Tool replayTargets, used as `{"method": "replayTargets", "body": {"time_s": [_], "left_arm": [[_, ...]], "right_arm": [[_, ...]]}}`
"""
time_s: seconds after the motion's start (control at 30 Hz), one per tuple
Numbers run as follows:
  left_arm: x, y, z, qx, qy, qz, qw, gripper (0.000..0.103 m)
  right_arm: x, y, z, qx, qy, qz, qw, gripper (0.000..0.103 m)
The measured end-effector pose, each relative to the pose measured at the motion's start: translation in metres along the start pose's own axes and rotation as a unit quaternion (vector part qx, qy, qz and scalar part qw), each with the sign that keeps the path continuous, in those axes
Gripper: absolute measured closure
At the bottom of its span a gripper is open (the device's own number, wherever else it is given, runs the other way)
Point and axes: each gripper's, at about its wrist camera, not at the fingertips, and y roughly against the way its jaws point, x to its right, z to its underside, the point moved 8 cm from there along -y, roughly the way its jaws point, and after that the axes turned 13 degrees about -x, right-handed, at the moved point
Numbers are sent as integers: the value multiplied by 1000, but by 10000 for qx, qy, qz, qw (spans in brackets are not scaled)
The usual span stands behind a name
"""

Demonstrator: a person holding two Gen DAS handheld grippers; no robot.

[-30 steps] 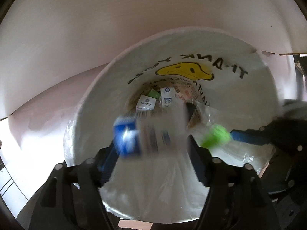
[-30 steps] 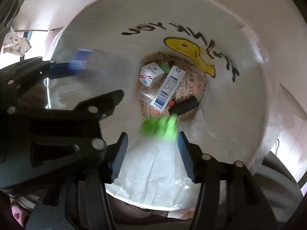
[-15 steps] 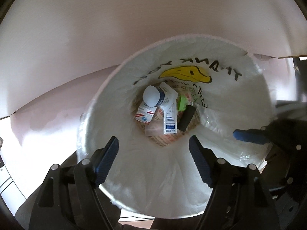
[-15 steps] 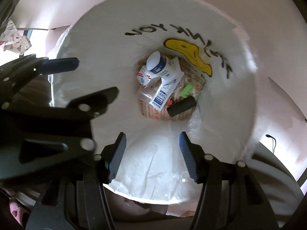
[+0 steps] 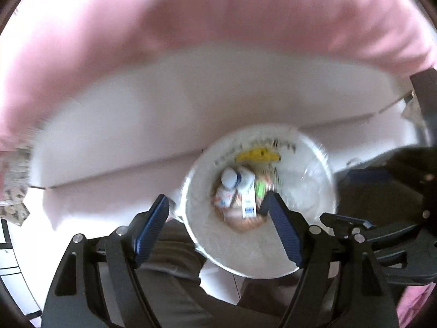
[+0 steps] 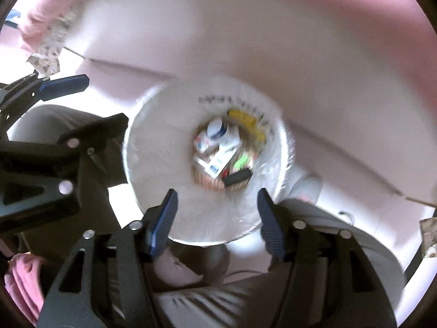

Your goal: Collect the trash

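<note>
Both views blurred by motion; fine detail lost. Lettering on the inside of the white bin (image 5: 308,164) unreadable, only a yellow mark (image 5: 258,155) beside it made out. Bin rim cut across by the fingers in each view, near edge hidden behind them.

Trash lying at the bottom of the bin: white bottle with blue band (image 6: 217,131), long white carton (image 6: 224,155), small red-and-white box (image 5: 224,198), green scrap (image 6: 241,161), black cylinder (image 6: 237,177). Items overlapping; what lies beneath them not discernible. Same heap visible from the left view, black cylinder there mostly hidden behind the right-hand finger.

Left gripper (image 5: 218,228) above the bin, fingers spread wide, nothing between them. Right gripper (image 6: 217,220) likewise above the bin, jaws opening, nothing between them. Each gripper seen at the edge of the other's view, partly cut off.

Bin standing on a pale floor, just beside a white panel (image 5: 191,104) with pink fabric (image 5: 218,22) above it. Grey trouser legs (image 6: 341,246) of a person close against the bin, partly hidden by the gripper bodies. Patterned cloth (image 6: 46,54) at the far left edge, too blurred to identify.
</note>
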Motion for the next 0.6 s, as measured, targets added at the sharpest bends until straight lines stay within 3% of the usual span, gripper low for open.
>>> {"method": "replayTargets", "body": {"time_s": [0.1, 0.4, 0.6], "left_arm": [[-2, 43, 5, 477, 67, -55, 9988, 25], [4, 149, 37, 1662, 74, -384, 9853, 10], [14, 197, 69, 2216, -20, -602, 9733, 8]], "right_arm": [[-4, 37, 9, 465, 28, 110, 9989, 32], [-17, 136, 51, 1732, 75, 692, 9824, 29], [-28, 186, 83, 2438, -95, 618, 9678, 22]]}}
